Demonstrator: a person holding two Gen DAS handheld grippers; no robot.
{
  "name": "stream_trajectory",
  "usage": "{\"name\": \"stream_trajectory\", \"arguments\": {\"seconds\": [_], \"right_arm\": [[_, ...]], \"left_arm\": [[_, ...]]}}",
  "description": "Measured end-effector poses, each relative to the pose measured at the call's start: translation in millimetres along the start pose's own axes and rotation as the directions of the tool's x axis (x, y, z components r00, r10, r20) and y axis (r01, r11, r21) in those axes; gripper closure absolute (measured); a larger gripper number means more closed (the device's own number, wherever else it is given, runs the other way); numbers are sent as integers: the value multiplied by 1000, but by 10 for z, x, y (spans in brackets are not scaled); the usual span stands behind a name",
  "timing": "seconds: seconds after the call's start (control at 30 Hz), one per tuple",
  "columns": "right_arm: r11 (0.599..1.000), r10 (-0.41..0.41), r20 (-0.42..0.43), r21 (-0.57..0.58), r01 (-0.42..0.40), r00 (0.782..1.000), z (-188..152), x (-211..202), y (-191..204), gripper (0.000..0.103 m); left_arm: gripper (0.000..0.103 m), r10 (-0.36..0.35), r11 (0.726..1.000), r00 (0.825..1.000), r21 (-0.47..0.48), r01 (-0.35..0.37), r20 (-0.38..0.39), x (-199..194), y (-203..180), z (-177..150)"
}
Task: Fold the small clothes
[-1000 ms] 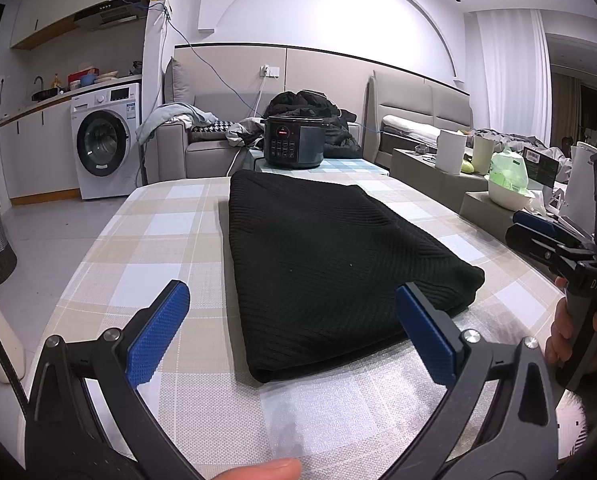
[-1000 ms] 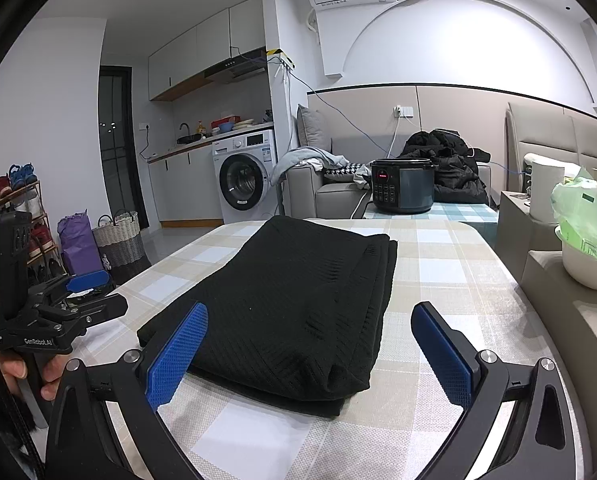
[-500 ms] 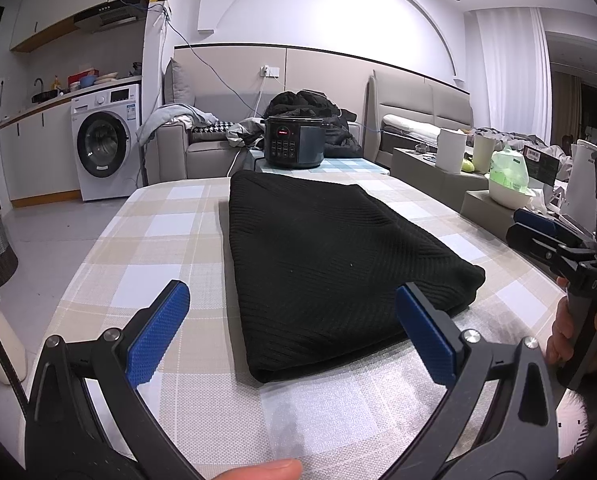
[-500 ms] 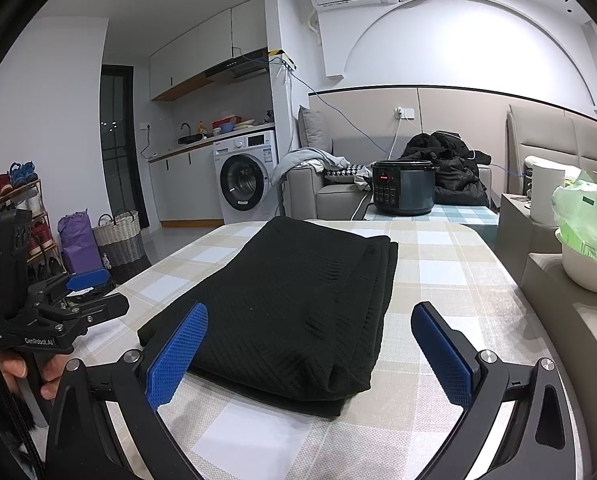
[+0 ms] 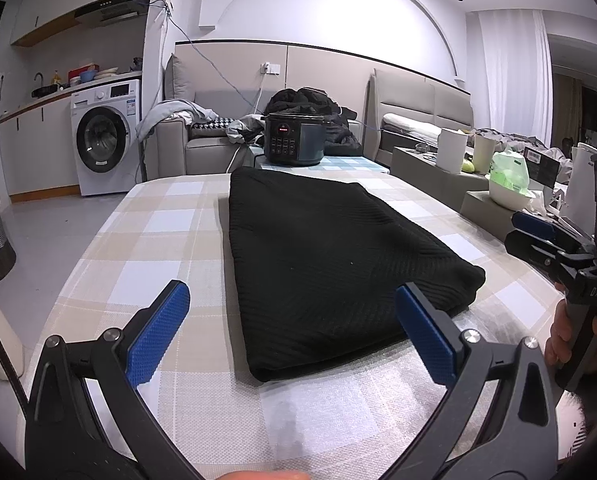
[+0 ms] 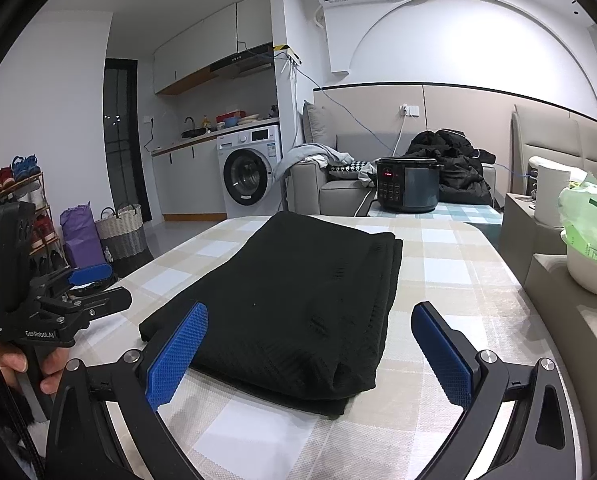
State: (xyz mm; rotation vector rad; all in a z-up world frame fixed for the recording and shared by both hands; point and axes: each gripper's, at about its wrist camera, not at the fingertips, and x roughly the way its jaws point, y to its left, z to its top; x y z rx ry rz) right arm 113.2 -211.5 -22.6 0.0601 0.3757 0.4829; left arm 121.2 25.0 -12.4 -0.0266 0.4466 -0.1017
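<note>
A black knit garment lies folded into a long rectangle on the checked tabletop, its layered edges stacked one on another at the side seen from the right wrist camera. In the left wrist view it fills the centre of the frame and runs from the near edge toward 12 o'clock, where a dark pressure cooker stands beyond the far end of the cloth.

The left gripper hovers low at the near end of the garment with its blue-padded fingers spread wide and nothing between them; the folded corner of the cloth sits in the gap without touching either pad. The right gripper is likewise spread wide and holds nothing; its left finger overlaps the garment's near edge in the picture, though whether it touches the fabric cannot be told.

Each gripper shows in the other's camera: the right gripper at about 3 o'clock in the left view, gripped by a hand, and the left gripper at about 9 o'clock in the right view, off the side of the tabletop.

A washing machine stands at roughly 11 o'clock in the right view, and a white bowl with a green bag sits on a ledge at 3 o'clock.
</note>
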Motion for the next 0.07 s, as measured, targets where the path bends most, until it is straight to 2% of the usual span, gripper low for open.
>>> {"name": "stream_trajectory", "arguments": {"seconds": [0.07], "right_arm": [[1000, -1, 0, 1, 1, 1000, 1, 3, -2, 0]], "left_arm": [[1, -3, 1000, 1000, 1, 3, -1, 0, -1, -4]]}}
